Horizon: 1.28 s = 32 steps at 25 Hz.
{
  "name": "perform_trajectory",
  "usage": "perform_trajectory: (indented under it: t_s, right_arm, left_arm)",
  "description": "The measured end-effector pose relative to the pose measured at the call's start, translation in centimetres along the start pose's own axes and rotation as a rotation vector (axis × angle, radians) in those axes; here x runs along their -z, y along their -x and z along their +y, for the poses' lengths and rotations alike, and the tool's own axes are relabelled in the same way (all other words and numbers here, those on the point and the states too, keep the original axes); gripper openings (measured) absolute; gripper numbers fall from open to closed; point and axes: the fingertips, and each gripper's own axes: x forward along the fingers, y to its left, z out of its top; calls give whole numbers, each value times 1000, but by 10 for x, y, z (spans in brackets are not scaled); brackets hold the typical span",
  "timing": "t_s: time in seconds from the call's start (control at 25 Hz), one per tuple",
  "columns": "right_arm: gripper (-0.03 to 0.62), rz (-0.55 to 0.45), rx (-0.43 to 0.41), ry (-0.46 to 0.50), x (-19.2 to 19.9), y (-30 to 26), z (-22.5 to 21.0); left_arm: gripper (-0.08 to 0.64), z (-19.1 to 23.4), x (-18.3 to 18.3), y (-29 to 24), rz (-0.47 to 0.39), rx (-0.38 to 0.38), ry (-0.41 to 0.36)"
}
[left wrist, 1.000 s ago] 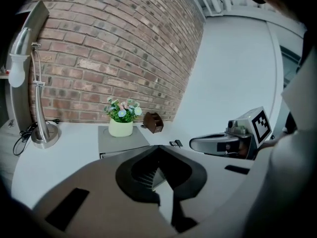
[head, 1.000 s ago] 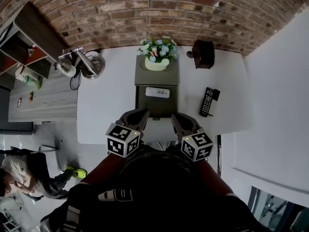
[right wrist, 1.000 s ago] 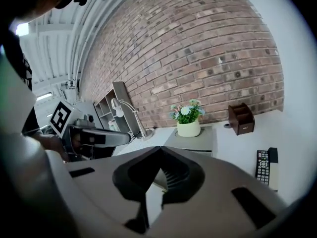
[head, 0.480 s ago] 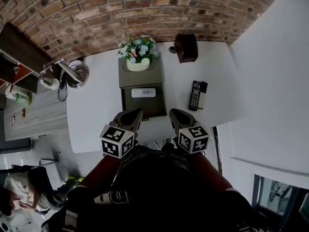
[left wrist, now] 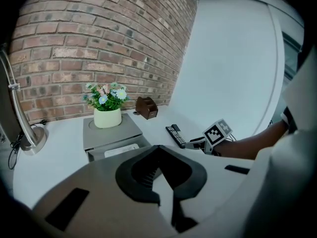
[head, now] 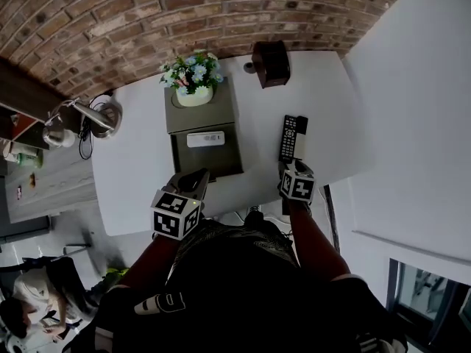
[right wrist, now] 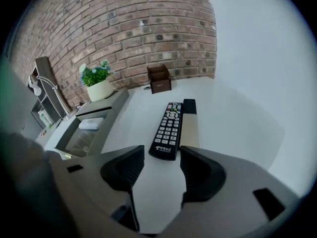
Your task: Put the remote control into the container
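One remote control (right wrist: 169,131) just ahead of right claw (right wrist: 162,162); jaws opening, nothing between.

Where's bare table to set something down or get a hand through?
Widest free patch: table between the lamp base and the container. A clear lane runs between the container and the black remote. Also bare: the corner right of the brown box. Crowded: the flower pot sits on the container's lid, and a white device lies in its tray.
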Motion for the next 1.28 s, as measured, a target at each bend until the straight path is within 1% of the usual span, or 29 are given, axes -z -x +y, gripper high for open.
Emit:
perform_trajectory:
  t_s: [0.12, 0.2, 0.28, 0.44, 0.68, 0.88, 0.92, 1.04, 1.16, 1.28]
  right_arm:
    - [232, 47, 7, -36, 4, -16, -7]
    - [238, 53, 9, -46, 5, -23, -4]
    - [239, 55, 30, -39, 5, -28, 0]
    - [238, 51, 107, -17, 6, -36, 4]
    - [238, 65, 118, 10, 11, -42, 6]
    - [236, 63, 96, 90, 2, -38, 5]
    - [236, 62, 91, 91, 1, -37, 4]
    - [236, 55, 58, 48, -5, -30, 8]
    - [236, 38, 15, -17, -9, -20, 13]
    - [236, 5, -37, -69, -17, -10, 22]
  left_arm:
    - [5, 2, 2, -1, 9, -21, 5]
    - [5, 4, 4, 0, 15, -33, 11]
    - [4, 6, 6, 1, 20, -44, 18]
    - [5, 12, 7, 7, 19, -79, 33]
    - [5, 22, 10, 16, 12, -121, 63]
    - [5, 24, 10, 17, -3, -121, 70]
    - [4, 24, 10, 17, -6, -119, 71]
    - [4, 23, 7, 17, -18, -107, 69]
    - [4, 24, 3, 16, -28, -95, 69]
    - [3, 27, -1, 17, -41, -89, 66]
